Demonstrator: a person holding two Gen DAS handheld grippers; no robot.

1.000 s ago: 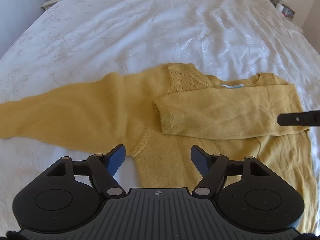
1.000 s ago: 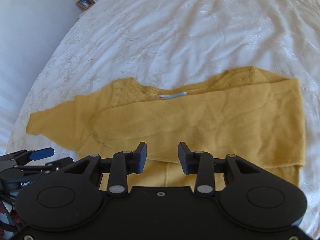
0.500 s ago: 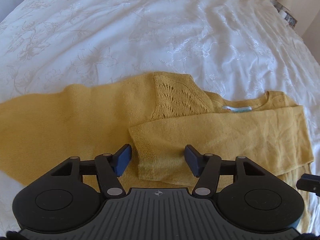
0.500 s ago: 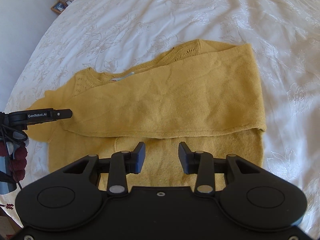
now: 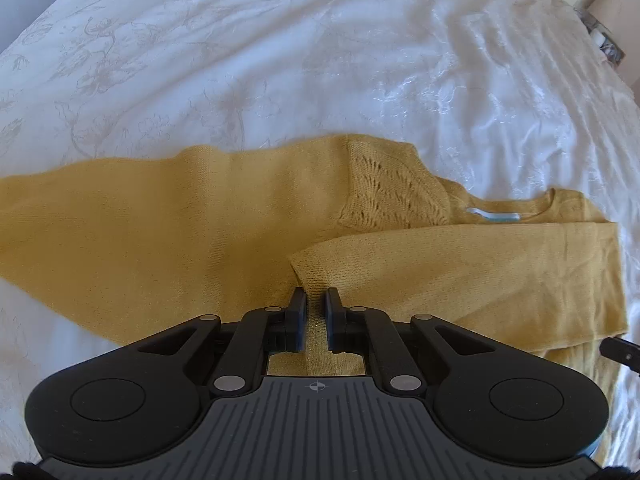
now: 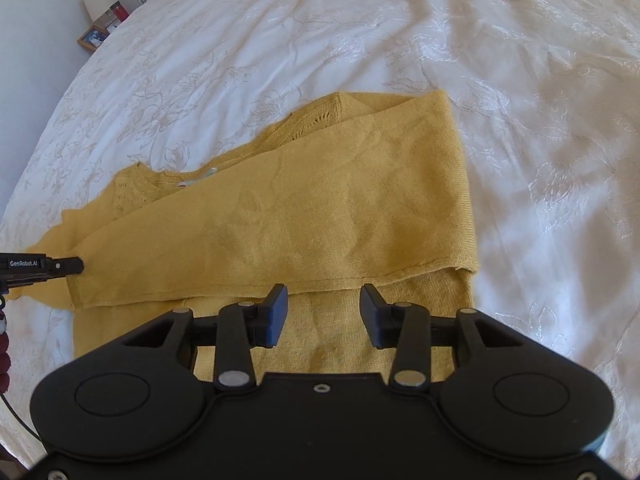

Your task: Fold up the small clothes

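The left gripper (image 5: 316,304) pinches the folded sleeve's cuff (image 5: 316,276) on the sweater (image 6: 280,220). The right gripper (image 6: 323,312) hangs wide. Next, the long sleeve (image 5: 140,232) at nine o'clock needs folding in.

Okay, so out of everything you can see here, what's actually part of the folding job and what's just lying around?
Part of the job:
- yellow sweater, one sleeve folded across it
- left gripper, closed on the sleeve's cuff
- right gripper, open above the sweater

Just lying about:
- white bedspread, only the work surface
- lamp
- framed picture
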